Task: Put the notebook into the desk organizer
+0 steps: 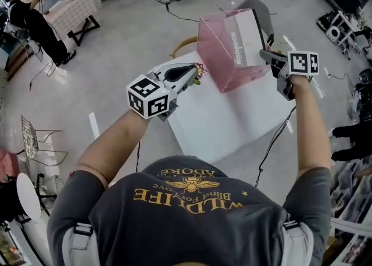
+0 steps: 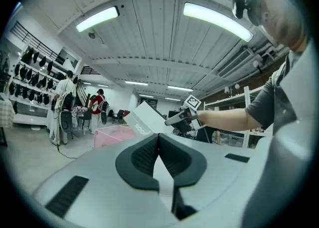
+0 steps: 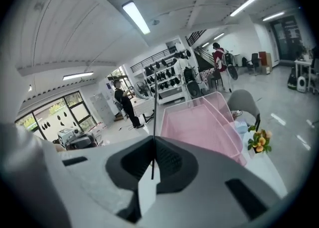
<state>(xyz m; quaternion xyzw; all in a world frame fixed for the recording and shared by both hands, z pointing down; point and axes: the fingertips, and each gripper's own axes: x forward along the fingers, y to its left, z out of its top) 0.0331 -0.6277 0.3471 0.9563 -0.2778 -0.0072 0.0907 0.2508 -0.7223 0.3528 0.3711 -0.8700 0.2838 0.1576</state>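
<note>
Head view: high, steeply down over the person's shoulders (image 1: 192, 212) onto the white table (image 1: 232, 125). Left gripper view: level along its jaws, facing the right gripper (image 2: 173, 119). Right gripper view: tilted down, close over the pink desk organizer (image 3: 199, 127), which all three views share.

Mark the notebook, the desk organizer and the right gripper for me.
notebook (image 1: 245, 37), head view, grey cover beside the print.
desk organizer (image 1: 212, 50), head view, pink side wall.
right gripper (image 1: 265, 54), head view, fingertips at the notebook's edge.
</note>
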